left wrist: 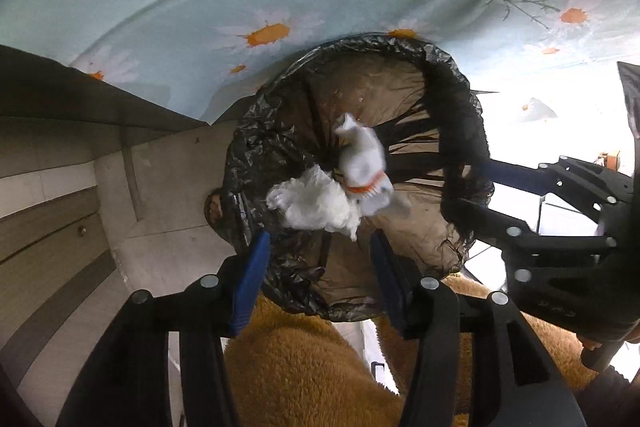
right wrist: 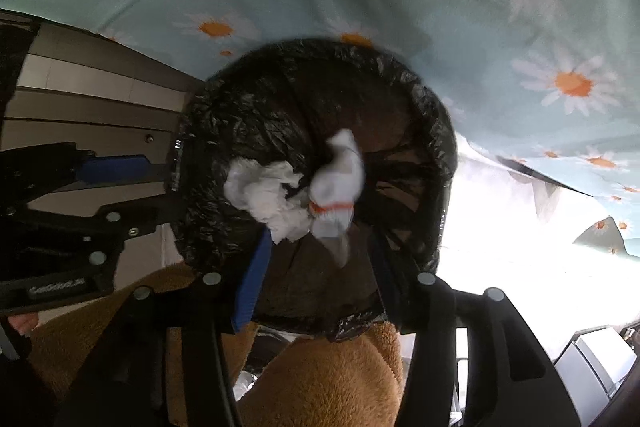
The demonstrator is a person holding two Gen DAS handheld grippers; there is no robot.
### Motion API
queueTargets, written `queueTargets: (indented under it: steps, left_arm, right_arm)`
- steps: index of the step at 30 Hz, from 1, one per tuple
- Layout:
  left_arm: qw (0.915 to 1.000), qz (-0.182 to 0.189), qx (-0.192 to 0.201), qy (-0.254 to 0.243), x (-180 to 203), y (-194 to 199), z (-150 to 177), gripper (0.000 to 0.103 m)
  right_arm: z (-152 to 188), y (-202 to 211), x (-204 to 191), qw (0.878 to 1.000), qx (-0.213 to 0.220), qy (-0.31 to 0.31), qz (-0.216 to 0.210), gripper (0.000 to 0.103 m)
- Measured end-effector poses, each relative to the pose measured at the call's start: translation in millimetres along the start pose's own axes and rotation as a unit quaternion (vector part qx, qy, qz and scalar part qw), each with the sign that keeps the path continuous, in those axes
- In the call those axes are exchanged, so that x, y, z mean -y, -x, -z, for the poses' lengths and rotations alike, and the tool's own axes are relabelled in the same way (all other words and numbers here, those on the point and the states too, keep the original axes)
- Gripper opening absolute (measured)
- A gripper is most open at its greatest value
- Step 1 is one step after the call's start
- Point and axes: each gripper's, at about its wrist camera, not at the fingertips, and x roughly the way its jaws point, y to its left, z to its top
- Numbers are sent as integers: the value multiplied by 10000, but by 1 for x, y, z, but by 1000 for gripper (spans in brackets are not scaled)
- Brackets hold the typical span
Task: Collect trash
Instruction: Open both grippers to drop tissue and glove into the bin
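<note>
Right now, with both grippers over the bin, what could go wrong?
1. The tissue and the sock look airborne over the bin; the tissue is near the rim and might land outside.
2. The left gripper and right gripper hang close together, open; they could bump.
3. The liner is loose; a finger could snag it.

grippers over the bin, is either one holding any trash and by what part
Nothing is held. The left gripper and right gripper are open; the crumpled tissue and white sock are loose above the bin liner.
</note>
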Motion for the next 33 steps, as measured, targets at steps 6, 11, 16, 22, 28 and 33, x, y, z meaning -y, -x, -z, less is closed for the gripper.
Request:
queueTargets:
  steps: [6,11,16,22,28,33]
  left_arm:
    - [9999,29,133,-101,4,20,5,50]
    - [9988,175,305,-347,6,58,16,50]
    - [9949,106,633,-773,8,118,33,50]
    - [9934,405,877,-627,1,194,45,50]
    - [9838,703,1523,-632,18,274,40,50]
    - [9651,705,2420,-703,43,340,19,50]
  right_arm:
    - [-4,30,-1,9996,258,86,-34,51]
    - [15,79,-9,9970,516,570,-32,51]
    - [33,149,-10,9938,875,620,-305,55]
    - [40,237,-10,9866,1374,621,-616,56]
    - [37,321,-15,9693,2233,683,-769,59]
    - [32,375,-7,9469,3073,464,-824,59]
